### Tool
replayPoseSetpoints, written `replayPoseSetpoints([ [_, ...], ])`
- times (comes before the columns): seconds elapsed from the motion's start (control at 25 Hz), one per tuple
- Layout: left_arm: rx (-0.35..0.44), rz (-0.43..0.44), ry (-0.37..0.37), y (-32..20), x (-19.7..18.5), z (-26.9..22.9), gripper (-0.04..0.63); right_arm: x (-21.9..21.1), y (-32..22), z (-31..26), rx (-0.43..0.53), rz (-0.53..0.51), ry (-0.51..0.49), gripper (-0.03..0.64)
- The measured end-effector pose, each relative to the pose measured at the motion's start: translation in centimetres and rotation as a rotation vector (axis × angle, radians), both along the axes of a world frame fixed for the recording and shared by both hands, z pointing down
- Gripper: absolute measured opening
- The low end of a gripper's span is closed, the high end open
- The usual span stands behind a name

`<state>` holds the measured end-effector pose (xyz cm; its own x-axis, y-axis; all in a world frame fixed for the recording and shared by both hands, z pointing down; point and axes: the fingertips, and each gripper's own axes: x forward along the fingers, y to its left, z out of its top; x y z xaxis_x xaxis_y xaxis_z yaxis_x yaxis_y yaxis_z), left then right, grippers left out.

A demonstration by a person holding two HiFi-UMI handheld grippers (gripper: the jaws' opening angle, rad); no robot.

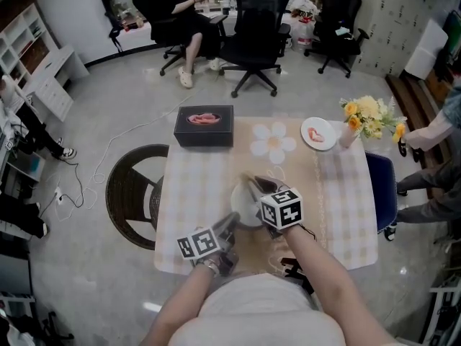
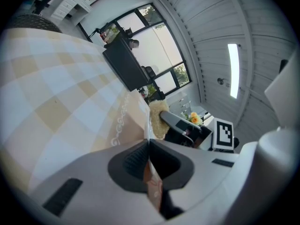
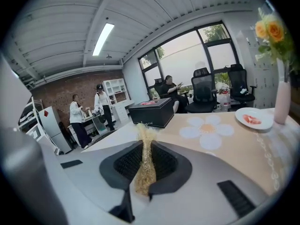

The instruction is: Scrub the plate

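Note:
A white plate (image 1: 243, 209) lies near the front middle of the checked table (image 1: 194, 186). My left gripper (image 1: 232, 223) is shut on its near rim; in the left gripper view the plate (image 2: 149, 128) shows edge-on as a thin white line running into the closed jaws of that gripper (image 2: 149, 159). My right gripper (image 1: 251, 184) reaches over the plate from the right. It is shut on a straw-coloured scrubber (image 3: 143, 172), whose fibres stick out past the tips of the right gripper (image 3: 146, 154). The scrubber (image 2: 157, 117) rests against the plate's face.
A black box (image 1: 204, 126) with something pink on top stands at the table's back left. At the back right are a small plate of pink food (image 1: 318, 133) and a vase of flowers (image 1: 364, 117). A wicker chair (image 1: 133, 193) stands left, a blue chair (image 1: 382, 186) right.

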<state>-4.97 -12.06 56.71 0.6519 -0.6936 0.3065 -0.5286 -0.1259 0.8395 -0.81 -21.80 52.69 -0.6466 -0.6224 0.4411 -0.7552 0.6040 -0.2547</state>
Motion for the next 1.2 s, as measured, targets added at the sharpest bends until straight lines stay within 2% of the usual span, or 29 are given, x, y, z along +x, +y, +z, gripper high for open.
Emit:
replayPoseSetpoints([
  [0.64,-0.002,0.000,0.002,-0.1,0.0,0.1,0.017,3.9,-1.6,1.3,-0.033,0.137,0.046,0.052],
  [0.76,-0.006,0.002,0.001,-0.1,0.0,0.1,0.017,3.9,-1.4,0.7,-0.023,0.145,0.030,0.052],
  [1.08,-0.010,0.009,-0.006,-0.1,0.2,0.1,0.017,2.4,0.6,-1.4,0.000,0.067,-0.050,0.054],
  [1.2,-0.020,0.009,0.001,-0.1,0.1,0.1,0.017,1.7,1.5,-1.9,0.028,0.044,-0.050,0.054],
])
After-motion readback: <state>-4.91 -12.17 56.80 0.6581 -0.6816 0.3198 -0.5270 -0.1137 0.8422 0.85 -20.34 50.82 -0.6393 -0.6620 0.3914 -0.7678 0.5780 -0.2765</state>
